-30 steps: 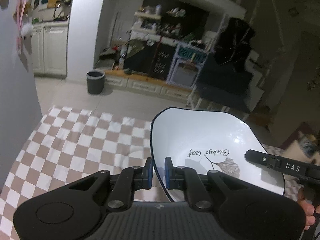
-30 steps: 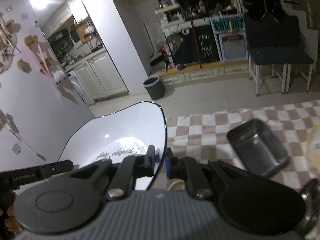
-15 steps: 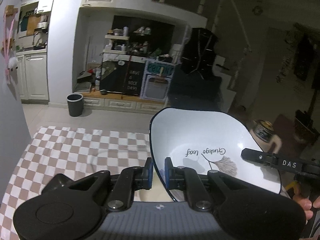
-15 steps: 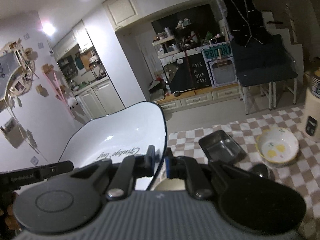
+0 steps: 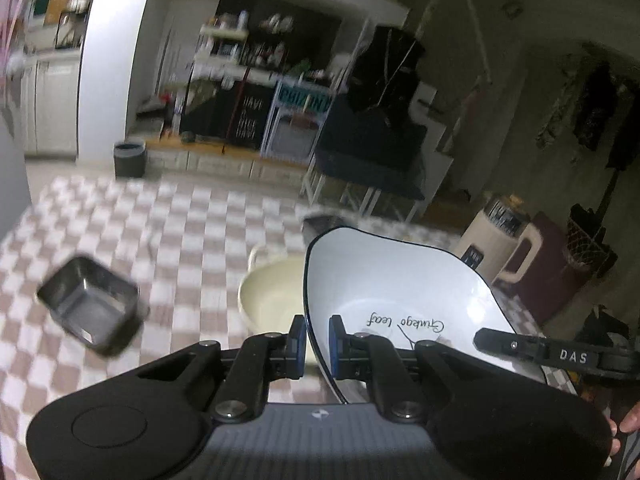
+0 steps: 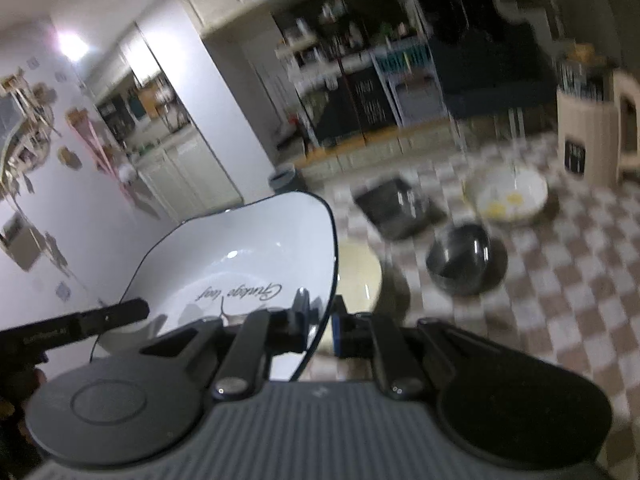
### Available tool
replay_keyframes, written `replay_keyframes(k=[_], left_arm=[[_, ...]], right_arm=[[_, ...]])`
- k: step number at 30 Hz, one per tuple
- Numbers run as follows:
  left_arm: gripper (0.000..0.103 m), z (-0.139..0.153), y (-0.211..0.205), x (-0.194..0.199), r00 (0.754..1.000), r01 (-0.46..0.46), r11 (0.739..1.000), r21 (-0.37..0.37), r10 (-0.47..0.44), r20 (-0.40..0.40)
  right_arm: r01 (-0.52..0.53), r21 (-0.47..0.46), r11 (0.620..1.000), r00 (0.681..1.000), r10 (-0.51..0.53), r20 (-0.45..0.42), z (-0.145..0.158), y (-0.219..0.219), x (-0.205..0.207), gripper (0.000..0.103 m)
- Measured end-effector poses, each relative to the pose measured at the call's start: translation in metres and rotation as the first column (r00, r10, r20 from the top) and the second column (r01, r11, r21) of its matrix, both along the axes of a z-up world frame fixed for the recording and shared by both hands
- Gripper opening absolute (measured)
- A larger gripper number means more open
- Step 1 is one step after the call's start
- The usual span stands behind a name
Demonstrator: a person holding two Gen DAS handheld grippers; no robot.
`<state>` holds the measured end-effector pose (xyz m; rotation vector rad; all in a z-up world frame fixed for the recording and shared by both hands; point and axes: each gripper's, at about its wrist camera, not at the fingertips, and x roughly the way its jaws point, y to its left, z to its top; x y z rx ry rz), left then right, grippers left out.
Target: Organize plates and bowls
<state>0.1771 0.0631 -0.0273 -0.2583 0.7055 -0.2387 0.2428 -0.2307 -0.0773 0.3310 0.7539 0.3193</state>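
Both views have swung across the table since a second ago: the checkered tablecloth [image 5: 100, 220], nearly bare in the left view then, is now showing several dishes, and everything beyond the grippers is blurring with motion.

In the left wrist view, a dark square metal tray [image 5: 90, 310] is sitting at the far left on the cloth. Toward the middle, a cream bowl [image 5: 272, 296] is resting on the table just beyond the left gripper [image 5: 317, 338]. That gripper's blue-padded jaws are nearly closed, pinching the dark-edged rim of a large white plate [image 5: 400, 280] printed with "Ginkgo leaf" and a leaf drawing. The plate is hanging in the air, spreading rightward from the jaws and overlapping the cream bowl's right side. At the far right, the other gripper's black finger is lying against the plate's opposite edge, with fingertips of a hand [image 5: 630, 426] showing beside it.

In the right wrist view, the same plate is filling the left and middle, and the right gripper [image 6: 321, 318] is clamping its right rim between almost-shut jaws. Just right of the jaws, the cream bowl is peeking out below the plate. Farther right a second dark square tray [image 6: 396, 208], a round metal bowl [image 6: 460, 262] and a white bowl with yellow marks [image 6: 506, 194] are standing apart on the cloth.
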Motion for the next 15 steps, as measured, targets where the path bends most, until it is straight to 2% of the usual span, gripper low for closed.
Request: replay_keyframes(k=[4, 9, 15], left_arm=[[0.012, -0.026, 0.013, 0.006, 0.997, -0.006, 1.0, -0.021, 0.005, -0.082], [0.012, -0.047, 0.033, 0.007, 0.988, -0.033, 0.998, -0.051, 0.025, -0.149], [0.012, -0.067, 0.045, 0.011, 0.974, -0.047, 0.999, -0.012, 0.043, -0.221]], right_arm=[[-0.029, -0.038, 0.999, 0.997, 0.026, -0.075, -0.02, 0.012, 0.01, 0.013], [-0.071, -0.037, 0.997, 0.982, 0.063, -0.179, -0.036, 0.028, 0.024, 0.013], [-0.132, -0.091, 0.987, 0.97, 0.11, -0.217, -0.046, 0.052, 0.023, 0.013]])
